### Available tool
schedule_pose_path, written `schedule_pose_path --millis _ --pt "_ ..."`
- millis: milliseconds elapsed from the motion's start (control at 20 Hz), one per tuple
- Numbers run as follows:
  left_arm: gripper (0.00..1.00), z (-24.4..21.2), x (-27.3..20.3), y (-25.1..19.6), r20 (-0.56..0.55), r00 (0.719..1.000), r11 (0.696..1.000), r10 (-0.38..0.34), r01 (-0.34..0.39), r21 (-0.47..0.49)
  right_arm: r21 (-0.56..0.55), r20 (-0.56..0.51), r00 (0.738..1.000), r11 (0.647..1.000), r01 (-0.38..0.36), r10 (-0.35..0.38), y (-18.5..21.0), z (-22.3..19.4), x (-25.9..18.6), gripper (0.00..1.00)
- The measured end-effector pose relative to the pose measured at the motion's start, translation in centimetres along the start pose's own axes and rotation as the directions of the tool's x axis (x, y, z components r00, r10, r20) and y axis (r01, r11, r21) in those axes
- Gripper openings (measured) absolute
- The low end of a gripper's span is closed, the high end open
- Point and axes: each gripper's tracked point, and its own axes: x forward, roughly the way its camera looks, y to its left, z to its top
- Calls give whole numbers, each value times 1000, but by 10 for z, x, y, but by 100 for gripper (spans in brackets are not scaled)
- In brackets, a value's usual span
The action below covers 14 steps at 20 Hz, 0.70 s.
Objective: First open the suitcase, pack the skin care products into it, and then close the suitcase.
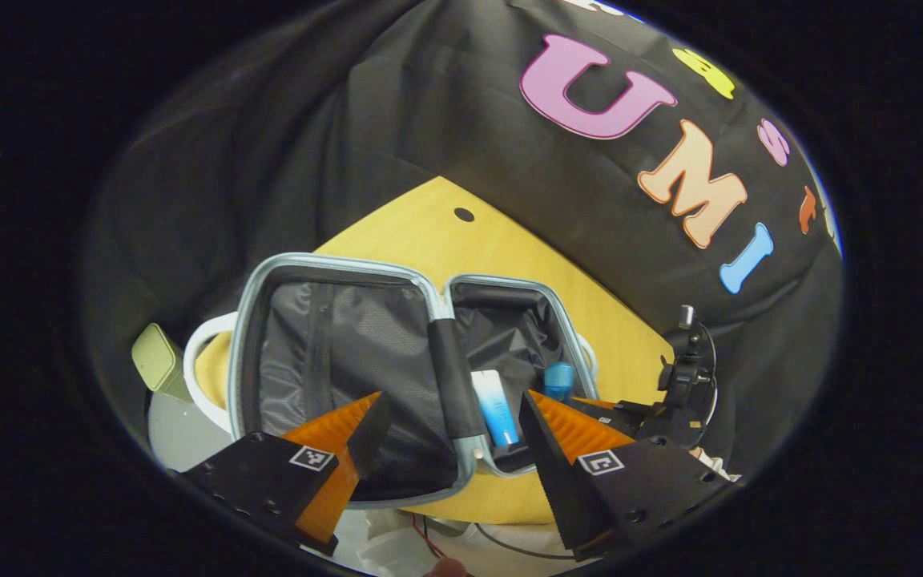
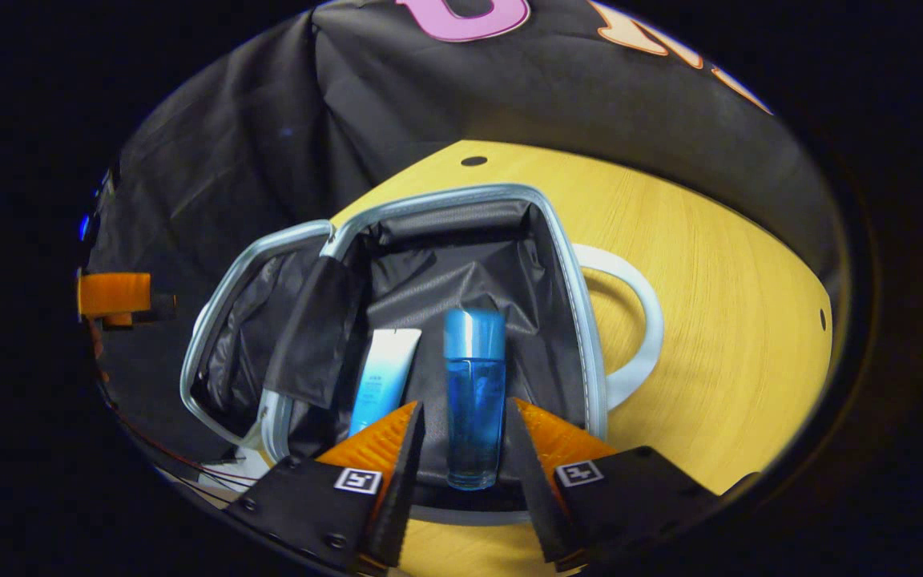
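The suitcase [image 2: 509, 196] lies open on the table, both halves lined in black with a pale rim. Its right half holds a white-and-blue tube [image 2: 385, 373] and a clear blue bottle [image 2: 473, 401] lying side by side. My right gripper [image 2: 463, 409] is open, its fingers flanking the bottle's lower end with a gap on each side. In the left gripper view the suitcase [image 1: 333, 268] spreads wide, with the tube [image 1: 496, 409] and the bottle's cap [image 1: 559, 379] in the far half. My left gripper [image 1: 449, 425] hangs open over the hinge strap. The right gripper [image 1: 670, 401] shows beyond it.
The yellow wooden table [image 2: 718, 320] has bare room to the right of the case. A white handle [image 2: 630, 320] sticks out from the case's right side, another [image 1: 203, 377] from its left. A pale green box [image 1: 155, 361] lies left of the case.
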Motion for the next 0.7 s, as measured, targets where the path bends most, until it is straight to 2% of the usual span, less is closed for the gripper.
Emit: schedule_pose_path --millis 50,100,200,250,300,350,500,600,700 --pt "89 0 -2 12 9 1000 1000 14 -14 -14 16 22 1000 1000 -5 5 2 6 -3 70" --pt "94 2 -5 23 15 999 999 29 -28 -27 26 46 999 1000 -2 1 1 10 -4 82" --pt "94 5 -11 48 28 998 996 64 -63 -58 42 86 996 999 5 -8 -2 20 -10 99" --pt "94 6 -15 62 33 996 994 85 -83 -76 52 105 994 999 13 -18 -5 25 -15 95" --pt "89 8 -19 77 38 994 991 107 -103 -91 63 116 993 998 23 -30 -8 27 -21 95" --pt "94 8 -22 94 42 991 988 125 -121 -100 74 124 991 997 30 -39 -10 29 -26 98" --pt "94 -2 -33 143 24 978 973 206 -202 -116 89 146 986 993 73 -86 -23 33 -37 94" --pt "94 -10 -34 178 3 967 959 256 -254 -126 106 162 980 990 97 -113 -29 35 -48 98" --pt "94 -18 -32 201 -13 962 950 274 -272 -153 120 181 975 987 110 -131 -33 38 -58 98"
